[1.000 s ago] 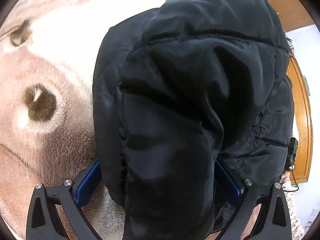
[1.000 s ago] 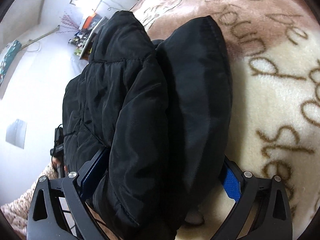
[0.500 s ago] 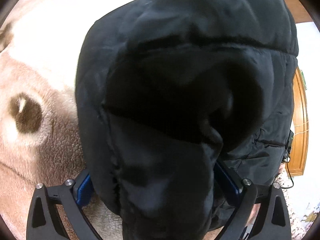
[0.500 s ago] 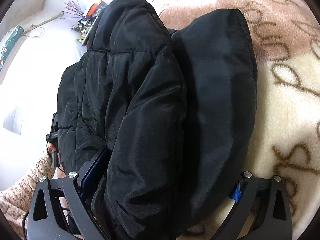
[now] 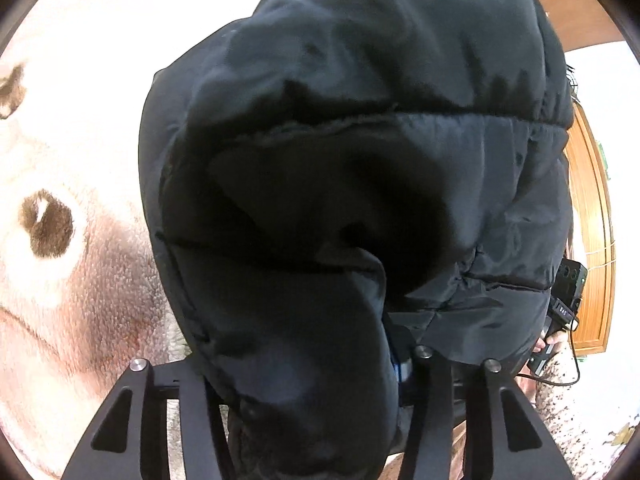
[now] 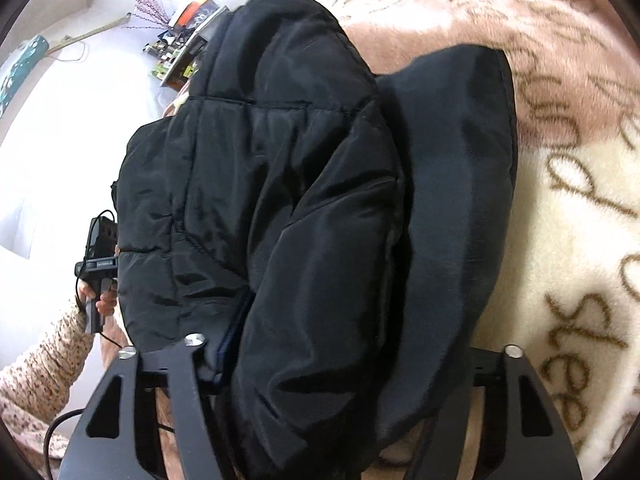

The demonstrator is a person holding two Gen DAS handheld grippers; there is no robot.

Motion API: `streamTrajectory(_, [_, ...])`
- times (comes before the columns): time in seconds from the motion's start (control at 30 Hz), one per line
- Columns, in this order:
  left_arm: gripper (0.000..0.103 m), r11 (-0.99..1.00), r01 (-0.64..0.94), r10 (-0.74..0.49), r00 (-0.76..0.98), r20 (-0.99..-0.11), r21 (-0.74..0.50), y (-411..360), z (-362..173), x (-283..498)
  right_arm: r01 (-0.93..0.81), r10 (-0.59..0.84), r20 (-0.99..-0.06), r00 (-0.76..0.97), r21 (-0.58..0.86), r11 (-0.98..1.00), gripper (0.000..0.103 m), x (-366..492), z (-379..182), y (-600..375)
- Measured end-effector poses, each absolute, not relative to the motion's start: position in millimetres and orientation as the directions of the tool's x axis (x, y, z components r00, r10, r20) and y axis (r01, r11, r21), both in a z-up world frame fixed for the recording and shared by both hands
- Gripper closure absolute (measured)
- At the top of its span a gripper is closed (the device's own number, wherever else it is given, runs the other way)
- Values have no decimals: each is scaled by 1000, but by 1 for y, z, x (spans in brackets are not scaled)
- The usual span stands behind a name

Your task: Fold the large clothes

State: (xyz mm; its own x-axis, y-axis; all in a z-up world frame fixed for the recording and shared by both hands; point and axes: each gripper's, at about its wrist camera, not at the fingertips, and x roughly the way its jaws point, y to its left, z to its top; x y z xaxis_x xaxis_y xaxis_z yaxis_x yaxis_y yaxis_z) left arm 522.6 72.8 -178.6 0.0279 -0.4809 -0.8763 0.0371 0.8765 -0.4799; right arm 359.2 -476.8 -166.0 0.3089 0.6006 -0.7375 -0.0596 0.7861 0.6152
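A black puffer jacket (image 5: 360, 168) is bunched in thick folds over a fleece blanket. My left gripper (image 5: 296, 368) is shut on a thick fold of the jacket; the fabric hides its fingertips. The jacket also fills the right wrist view (image 6: 304, 208). My right gripper (image 6: 332, 360) is shut on another thick bundle of it, with the padding bulging over the jaws. The other hand-held gripper (image 6: 96, 264) shows at the jacket's far left edge in the right wrist view.
The jacket lies on a pink and cream fleece blanket (image 6: 580, 208) with brown lettering, and a brown animal print in the left view (image 5: 52, 224). A wooden door (image 5: 592, 240) stands at right. A shelf with clutter (image 6: 180, 36) is far back.
Both grippers have closed in on the jacket folds, their jaws narrower than a second ago. The jacket has bunched higher and closer to both cameras.
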Motion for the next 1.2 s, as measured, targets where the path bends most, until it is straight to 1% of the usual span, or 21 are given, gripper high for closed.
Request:
streamTrajectory(0.2, [62,884,36,-467,56,-882,-466,79,-177,512,-62,558,-759,336,574,817,56,353,-149,-466])
streamTrajectory(0.3, [66,892,50,-452,76,-889,-450,82,-174,501,-65,530,-770,355,545,836,61,347,-140,-457])
streamTrajectory(0.5, [69,898,63,-439,130,-889,-435,85,-161,483,-87,466,-790,397,473,877,67,338,-114,-437])
streamTrajectory(0.6, [70,894,64,-448,159,-880,-444,89,-160,478,-109,438,-794,422,435,894,68,331,-100,-428])
streamTrajectory(0.7, [71,887,96,-463,201,-864,-453,92,-146,470,-128,430,-777,459,421,898,69,324,-83,-421])
streamTrajectory(0.87, [72,881,119,-472,237,-849,-457,114,-139,452,-145,438,-745,503,426,893,70,315,-65,-415])
streamTrajectory(0.93, [72,880,124,-475,257,-842,-458,109,-135,442,-152,450,-732,511,439,886,70,313,-60,-414])
streamTrajectory(1.07, [72,879,140,-475,303,-826,-455,131,-123,428,-179,467,-714,521,444,878,70,315,-52,-397])
streamTrajectory(1.1, [72,881,141,-472,314,-824,-451,123,-118,424,-187,470,-710,525,443,877,70,315,-49,-392])
streamTrajectory(1.2, [73,883,127,-466,345,-815,-451,134,-112,415,-215,489,-696,526,447,868,70,320,-44,-374])
